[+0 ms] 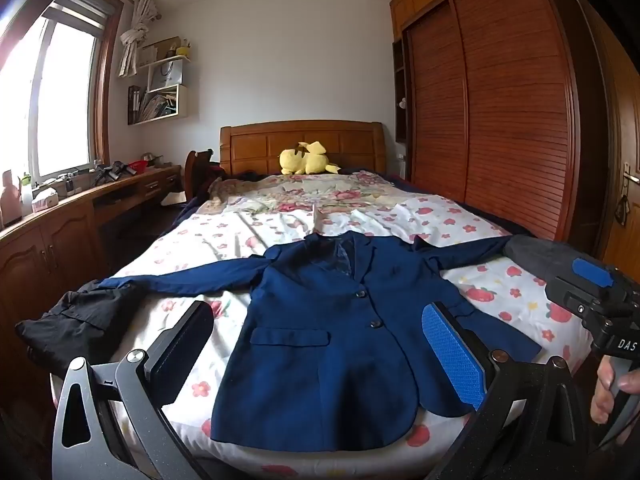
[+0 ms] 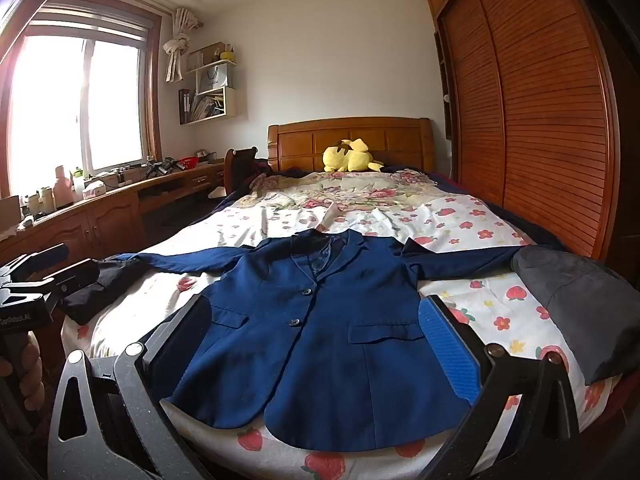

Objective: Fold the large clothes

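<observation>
A dark blue blazer (image 1: 320, 340) (image 2: 320, 340) lies face up on the flowered bed sheet (image 1: 224, 240), buttoned, with both sleeves spread out sideways. Its hem is nearest to me. My left gripper (image 1: 320, 352) hovers open above the hem, with the jacket's lower left half showing between its fingers. My right gripper (image 2: 316, 348) also stands wide open, over the lower middle of the jacket. Neither gripper touches the cloth. Each blue pad (image 1: 456, 356) (image 2: 448, 352) is bare.
A black garment (image 1: 76, 320) lies bunched at the bed's left edge by the sleeve end. A grey garment (image 2: 580, 304) lies at the right edge. A yellow plush toy (image 1: 306, 158) sits by the headboard. A wooden wardrobe (image 1: 500, 120) stands on the right and a desk (image 1: 60, 216) on the left.
</observation>
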Demonstrator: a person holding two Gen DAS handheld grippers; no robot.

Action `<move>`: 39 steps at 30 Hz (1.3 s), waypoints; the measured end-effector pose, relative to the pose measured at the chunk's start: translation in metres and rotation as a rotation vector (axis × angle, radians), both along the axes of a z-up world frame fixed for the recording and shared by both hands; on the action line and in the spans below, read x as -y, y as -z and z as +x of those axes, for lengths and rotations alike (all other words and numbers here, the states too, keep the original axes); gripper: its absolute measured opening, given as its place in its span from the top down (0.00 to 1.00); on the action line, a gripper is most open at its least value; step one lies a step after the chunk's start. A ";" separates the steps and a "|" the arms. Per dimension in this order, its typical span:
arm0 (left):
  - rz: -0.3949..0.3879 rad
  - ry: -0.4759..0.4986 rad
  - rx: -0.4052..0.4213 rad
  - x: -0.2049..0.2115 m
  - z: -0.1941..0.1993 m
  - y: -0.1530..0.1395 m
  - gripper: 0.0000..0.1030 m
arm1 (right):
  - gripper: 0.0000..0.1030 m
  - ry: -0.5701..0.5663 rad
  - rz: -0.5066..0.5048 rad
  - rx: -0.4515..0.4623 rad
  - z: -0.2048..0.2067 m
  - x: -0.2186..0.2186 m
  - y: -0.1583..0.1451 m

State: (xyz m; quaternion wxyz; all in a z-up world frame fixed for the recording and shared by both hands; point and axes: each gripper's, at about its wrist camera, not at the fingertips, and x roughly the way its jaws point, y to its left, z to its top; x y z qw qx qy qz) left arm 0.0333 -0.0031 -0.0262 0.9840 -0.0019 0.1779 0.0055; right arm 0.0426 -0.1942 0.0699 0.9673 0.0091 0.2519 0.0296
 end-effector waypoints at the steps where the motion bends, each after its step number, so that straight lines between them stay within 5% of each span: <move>1: 0.001 0.000 0.000 0.000 0.000 0.000 0.00 | 0.00 -0.001 -0.001 -0.001 0.000 0.000 0.000; 39: -0.002 -0.003 -0.025 -0.002 0.004 0.003 0.00 | 0.00 -0.006 0.008 -0.008 0.003 0.003 0.002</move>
